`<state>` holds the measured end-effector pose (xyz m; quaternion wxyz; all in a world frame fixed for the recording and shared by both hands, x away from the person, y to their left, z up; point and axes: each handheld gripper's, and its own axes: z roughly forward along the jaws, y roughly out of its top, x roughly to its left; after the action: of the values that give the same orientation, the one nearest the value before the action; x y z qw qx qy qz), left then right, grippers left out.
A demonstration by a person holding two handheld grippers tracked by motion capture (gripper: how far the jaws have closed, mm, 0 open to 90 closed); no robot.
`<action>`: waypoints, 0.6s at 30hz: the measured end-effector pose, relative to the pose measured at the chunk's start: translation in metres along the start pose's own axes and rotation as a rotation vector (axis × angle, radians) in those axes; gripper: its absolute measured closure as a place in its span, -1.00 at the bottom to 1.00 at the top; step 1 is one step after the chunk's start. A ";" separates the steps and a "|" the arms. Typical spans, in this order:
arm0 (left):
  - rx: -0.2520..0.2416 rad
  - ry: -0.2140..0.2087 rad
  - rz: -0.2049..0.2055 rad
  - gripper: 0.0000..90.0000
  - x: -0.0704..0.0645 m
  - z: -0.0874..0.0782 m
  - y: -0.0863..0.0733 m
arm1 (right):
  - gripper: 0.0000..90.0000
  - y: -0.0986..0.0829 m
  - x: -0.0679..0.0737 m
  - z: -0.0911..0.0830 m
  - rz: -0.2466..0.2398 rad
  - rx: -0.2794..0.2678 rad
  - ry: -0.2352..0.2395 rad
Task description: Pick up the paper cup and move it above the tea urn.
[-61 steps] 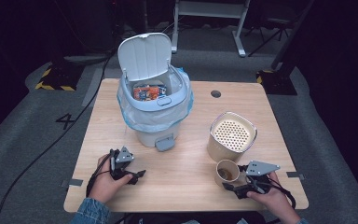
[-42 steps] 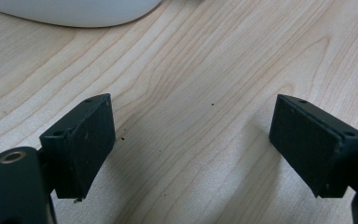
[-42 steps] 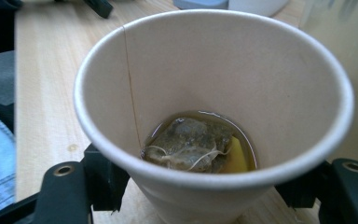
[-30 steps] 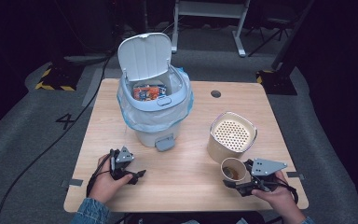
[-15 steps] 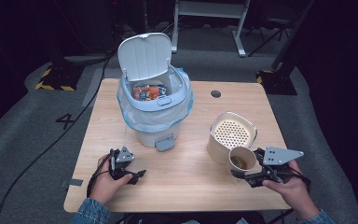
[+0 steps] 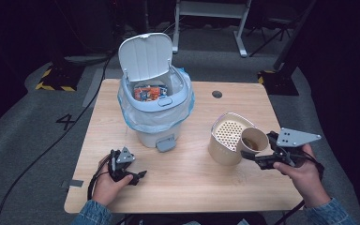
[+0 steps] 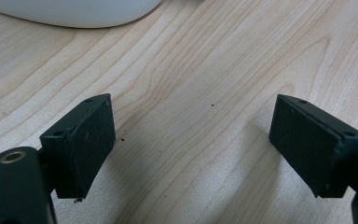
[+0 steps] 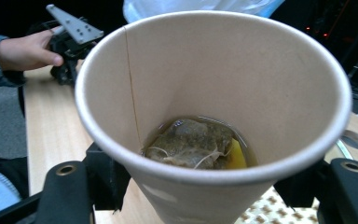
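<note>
Nearest me, the left gripper rested on the near-left part of the wooden table, its jaws spread wide over bare wood with nothing between them. Over at the near right, the right gripper had its jaws closed on the wall of a paper cup, holding it clear of the table and tipped toward the perforated top of the beige container just beside it. In the right gripper view the paper cup held a wet tea bag lying in a little brownish liquid at the bottom. I judged the cup to be light and thin-walled, easy to crush if squeezed hard, and likely soft where damp; a hold on the side wall below the stiffer rolled rim looked safest, with only modest pressure. The soggy bag would probably cling to the bottom and then drop suddenly. Farther off, at the far left of the table, stood the lined pedal bin with its lid up and a colourful wrapper inside.
</note>
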<state>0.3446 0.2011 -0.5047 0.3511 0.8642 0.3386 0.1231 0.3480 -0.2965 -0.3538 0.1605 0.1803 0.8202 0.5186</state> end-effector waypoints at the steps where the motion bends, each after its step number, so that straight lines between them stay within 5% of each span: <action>1: 0.000 0.000 0.000 -0.68 0.000 0.000 0.000 | -0.29 0.001 -0.003 0.000 0.002 0.000 -0.004; 18: 0.001 0.001 0.000 -0.67 0.000 0.000 0.000 | -0.29 0.018 -0.049 0.003 0.028 -0.037 -0.081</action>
<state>0.3448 0.2013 -0.5046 0.3506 0.8643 0.3389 0.1233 0.3951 -0.3092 -0.3346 0.1898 0.2099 0.8005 0.5283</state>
